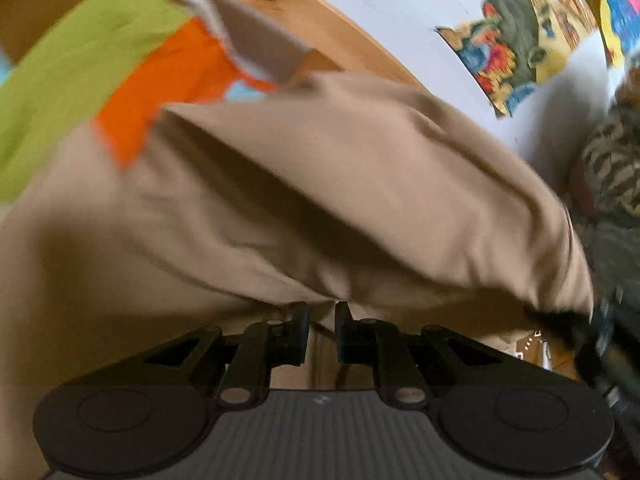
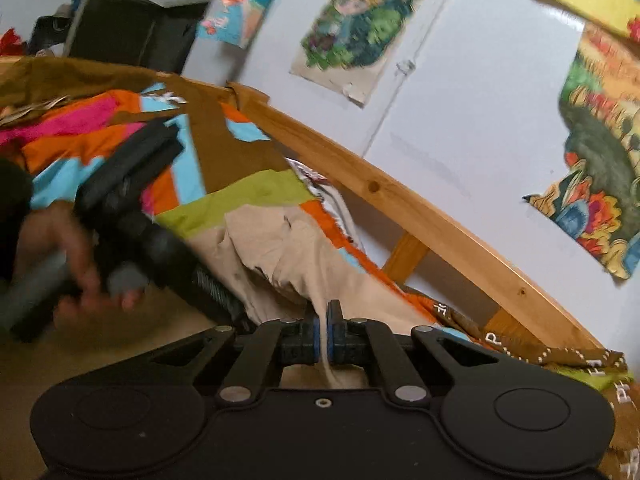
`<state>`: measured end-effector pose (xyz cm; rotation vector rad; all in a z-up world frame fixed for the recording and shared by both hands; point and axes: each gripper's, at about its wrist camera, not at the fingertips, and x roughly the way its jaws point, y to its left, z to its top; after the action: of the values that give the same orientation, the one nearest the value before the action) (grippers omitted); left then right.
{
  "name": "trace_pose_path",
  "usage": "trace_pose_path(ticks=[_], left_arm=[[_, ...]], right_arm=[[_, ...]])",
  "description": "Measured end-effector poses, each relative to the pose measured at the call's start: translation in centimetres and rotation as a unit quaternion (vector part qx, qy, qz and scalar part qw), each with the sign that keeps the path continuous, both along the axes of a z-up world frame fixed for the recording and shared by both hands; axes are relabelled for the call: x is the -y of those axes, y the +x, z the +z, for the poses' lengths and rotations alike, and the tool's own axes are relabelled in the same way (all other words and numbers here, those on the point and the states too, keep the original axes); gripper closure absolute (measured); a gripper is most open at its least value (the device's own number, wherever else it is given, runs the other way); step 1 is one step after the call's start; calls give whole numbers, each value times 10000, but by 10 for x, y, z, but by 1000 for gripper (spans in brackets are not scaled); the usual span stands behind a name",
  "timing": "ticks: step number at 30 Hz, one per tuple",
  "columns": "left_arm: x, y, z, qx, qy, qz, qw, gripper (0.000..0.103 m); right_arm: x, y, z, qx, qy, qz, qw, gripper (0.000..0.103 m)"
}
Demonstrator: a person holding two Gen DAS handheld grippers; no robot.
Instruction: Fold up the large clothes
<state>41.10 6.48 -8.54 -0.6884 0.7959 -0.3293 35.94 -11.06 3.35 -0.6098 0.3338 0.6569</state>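
**Two grippers lift a soft tan garment over a patchwork bed**

A large tan garment [image 1: 320,184] lies bunched and partly raised over a bed covered by a bright patchwork bedspread [image 2: 256,192] in green, orange, blue and brown. A wooden bed rail [image 2: 420,216] runs beside a pale wall.

The left gripper [image 1: 321,322] has its jaws nearly together with a fold of tan cloth between them; it seems to be pinching the fabric, though blur makes the contact hard to confirm. The right gripper [image 2: 323,320] is clamped tight on a thin edge of the same cloth, which hangs down through its jaws. In the right wrist view, a hand [image 2: 80,264] holds the left gripper's handle.

The cloth looks light, limp and thin, draping in deep folds. It should not slip much, but it will sag between holds. Corners or hem edges, held well apart, look like the best places to grip.
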Motion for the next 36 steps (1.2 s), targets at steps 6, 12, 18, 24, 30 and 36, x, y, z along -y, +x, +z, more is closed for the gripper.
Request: trace_pose_path(ticks=[6,12,18,24,30,36], left_arm=[[-47,-82,-7,-232,-4,261,9994,83],[-93,-130,8,-274,267,492,9981,58],[-107,-136,20,-350,428,613,9966,47],[-83,-118,33,-57,442,182,9988,32],[-48,-72,14,-430,1043,84,9936,32],[-32,-31,-6,-444,1550,372,9862,31]], right_arm=[[-6,-73,-47,119,-810,439,9957,101],[-8,-125,-92,-742,-939,402,9920,78],[40,-136,-65,-1470,445,-386,9874,52],[124,-87,-40,-2026,2436,-2210,9224,39],[149,-10,-69,-2765,2859,-2852,8720,47],[122,22,-74,-2268,2546,-2630,9025,56]])
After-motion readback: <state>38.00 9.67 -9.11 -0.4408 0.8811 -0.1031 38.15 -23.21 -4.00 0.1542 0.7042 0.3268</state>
